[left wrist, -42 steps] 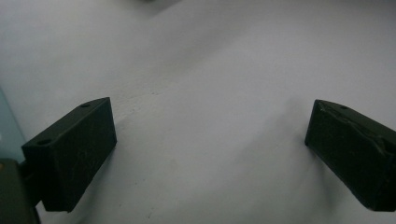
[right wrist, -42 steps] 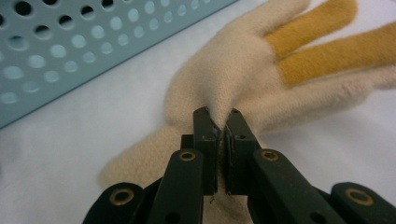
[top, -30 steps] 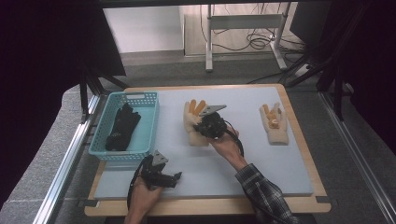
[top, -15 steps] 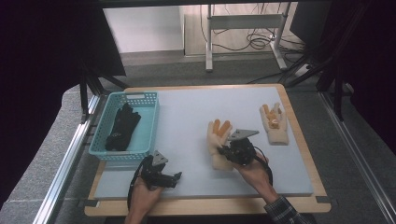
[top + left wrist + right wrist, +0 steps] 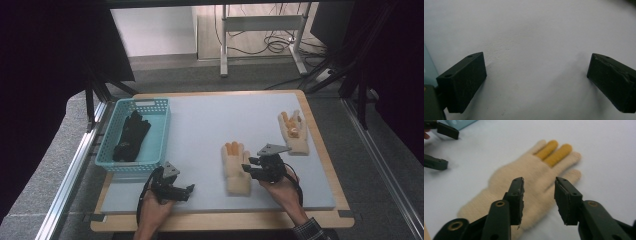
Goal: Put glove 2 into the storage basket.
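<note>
Under parted right tongs (image 5: 539, 200), cream glove (image 5: 524, 192) lies flat, orange-fingered

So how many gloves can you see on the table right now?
3. One beige glove lies flat by the right tongs, a second beige glove sits near the table's far right edge, and a black glove lies in the blue basket, possibly hiding another.

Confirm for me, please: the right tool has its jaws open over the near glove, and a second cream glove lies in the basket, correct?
Not quite. The basket holds a black glove, as the high view shows; the second cream glove lies on the table by its far right edge. The rest stands: the right tool has its jaws open over the near glove.
</note>
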